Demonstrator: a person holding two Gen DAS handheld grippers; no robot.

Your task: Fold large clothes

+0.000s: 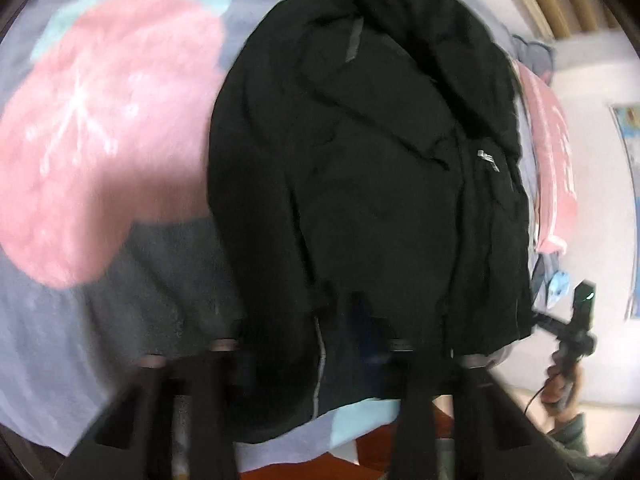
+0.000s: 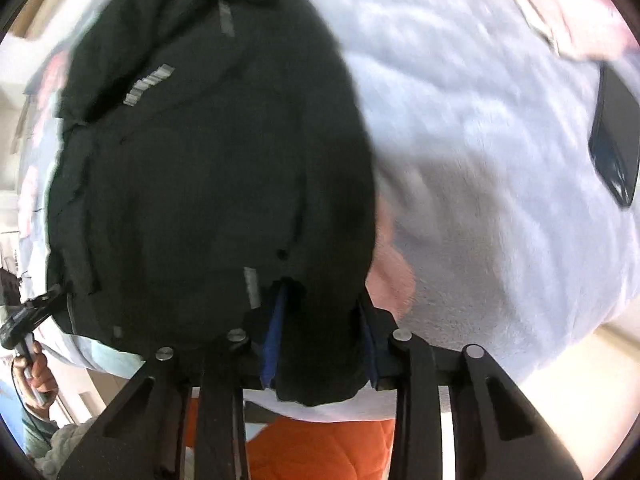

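Note:
A large black jacket (image 1: 360, 168) lies on a bed with a lilac, pink and teal blanket (image 1: 100, 120). It also shows in the right wrist view (image 2: 200, 168). My left gripper (image 1: 372, 320) sits at the jacket's near hem with black cloth lying between and over its fingers; the image is blurred, so its grip is unclear. My right gripper (image 2: 320, 312) stands open at the near hem, its blue-padded fingers (image 2: 274, 332) apart with a flap of black cloth between them. Each gripper shows at the edge of the other's view, held by a hand (image 1: 576, 336).
A dark flat phone-like object (image 2: 616, 136) lies on the blanket at the far right. An orange quilt (image 2: 320, 448) shows below the bed's near edge. A folded pink cloth (image 1: 552, 168) lies right of the jacket. A white wall (image 1: 592, 184) stands beyond.

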